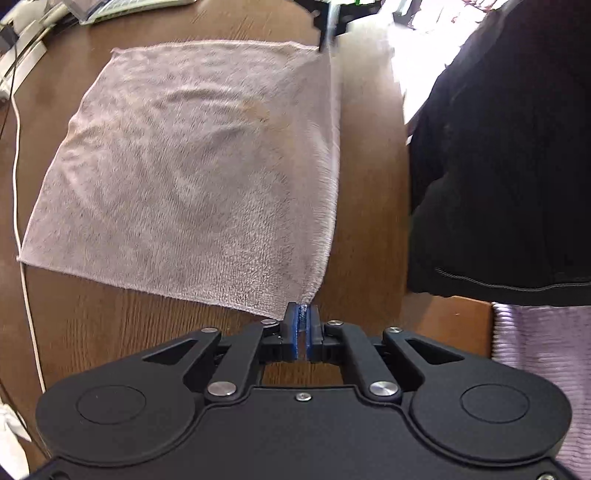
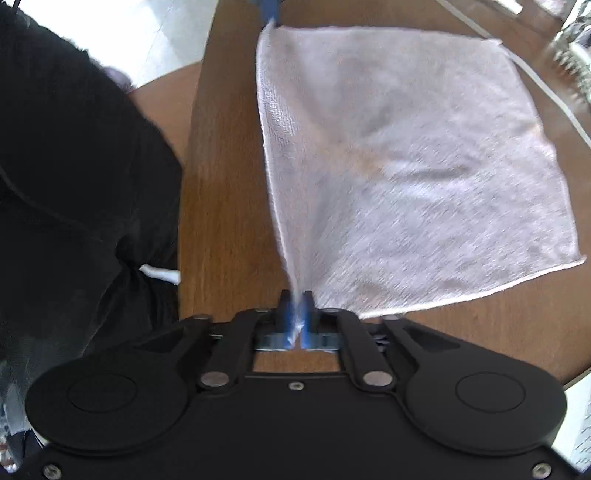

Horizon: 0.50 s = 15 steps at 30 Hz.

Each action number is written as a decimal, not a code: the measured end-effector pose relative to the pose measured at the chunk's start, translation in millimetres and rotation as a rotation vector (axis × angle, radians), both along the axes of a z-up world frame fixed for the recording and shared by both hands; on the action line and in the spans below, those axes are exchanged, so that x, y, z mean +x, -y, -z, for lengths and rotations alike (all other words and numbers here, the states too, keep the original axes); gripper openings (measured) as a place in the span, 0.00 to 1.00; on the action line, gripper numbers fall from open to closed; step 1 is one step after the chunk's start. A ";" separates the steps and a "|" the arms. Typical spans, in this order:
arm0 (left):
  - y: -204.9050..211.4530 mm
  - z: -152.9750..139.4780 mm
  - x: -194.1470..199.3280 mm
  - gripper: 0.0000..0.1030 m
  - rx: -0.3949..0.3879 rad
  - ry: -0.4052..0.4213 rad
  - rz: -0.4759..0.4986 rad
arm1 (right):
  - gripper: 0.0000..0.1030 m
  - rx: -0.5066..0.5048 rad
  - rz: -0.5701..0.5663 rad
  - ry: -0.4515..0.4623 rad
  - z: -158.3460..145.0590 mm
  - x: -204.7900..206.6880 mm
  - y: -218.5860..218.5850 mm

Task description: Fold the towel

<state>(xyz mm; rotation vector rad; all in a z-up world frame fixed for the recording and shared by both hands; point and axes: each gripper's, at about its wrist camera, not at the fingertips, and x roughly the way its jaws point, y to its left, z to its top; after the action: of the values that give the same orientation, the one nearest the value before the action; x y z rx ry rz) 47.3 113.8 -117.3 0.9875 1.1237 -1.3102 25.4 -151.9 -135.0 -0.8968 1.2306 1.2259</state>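
A pale pink towel (image 1: 192,173) lies spread on the brown wooden table (image 1: 369,184). My left gripper (image 1: 303,314) is shut on the towel's near right corner. In the left wrist view the right gripper (image 1: 325,33) shows at the towel's far right corner. In the right wrist view the towel (image 2: 424,166) spreads to the right, and my right gripper (image 2: 295,306) is shut on its near left corner, with the cloth pulled up into the blue pads. The left gripper's blue fingers (image 2: 266,11) hold the far left corner there. The edge between both grippers is stretched and lifted.
A white cable (image 1: 18,206) runs along the towel's left side in the left wrist view and shows in the right wrist view (image 2: 546,88). The person in black clothing (image 1: 509,155) stands at the table's edge. Clutter (image 1: 22,48) sits at the far left.
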 end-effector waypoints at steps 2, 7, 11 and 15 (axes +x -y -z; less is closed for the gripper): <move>-1.9 0.3 0.3 0.41 -0.014 0.005 -0.009 | 0.87 0.025 -0.020 0.020 -2.9 -4.9 5.2; -10.8 -8.1 -7.2 0.97 -0.099 0.064 0.011 | 0.93 0.043 -0.034 0.039 -8.8 -8.6 12.1; -10.3 -9.4 -9.4 0.97 -0.084 0.074 0.011 | 0.94 0.032 -0.039 0.050 -11.9 -11.3 15.2; -11.8 -12.4 -12.0 0.97 -0.069 0.080 -0.009 | 0.94 0.031 -0.019 0.073 -15.1 -18.9 18.1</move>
<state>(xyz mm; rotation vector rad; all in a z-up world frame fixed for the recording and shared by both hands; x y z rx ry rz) 35.3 125.7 -104.9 0.9747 1.0146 -1.2832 6.5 -170.0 -119.9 -0.9247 1.1451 1.2141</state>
